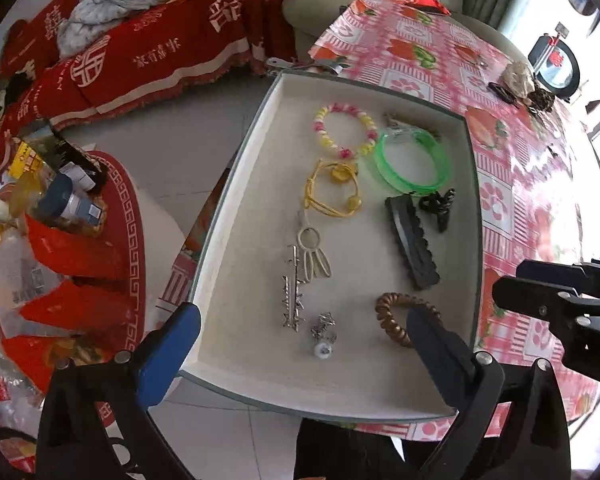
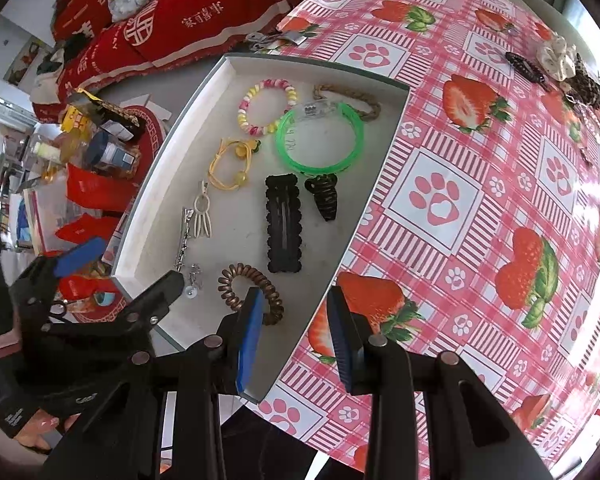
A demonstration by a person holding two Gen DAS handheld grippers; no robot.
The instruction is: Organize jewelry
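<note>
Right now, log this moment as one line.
stage: filling tray | left gripper: open, empty, over tray | right gripper: part open, empty | newest near left: pearl earring | on tablecloth: scrunchies

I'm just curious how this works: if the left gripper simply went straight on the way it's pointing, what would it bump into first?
Probably the tray floor. The left gripper points down into the tray with its fingers wide apart and nothing between them. The small silver charm lies closest to that line, though depth is hard to judge.
</note>
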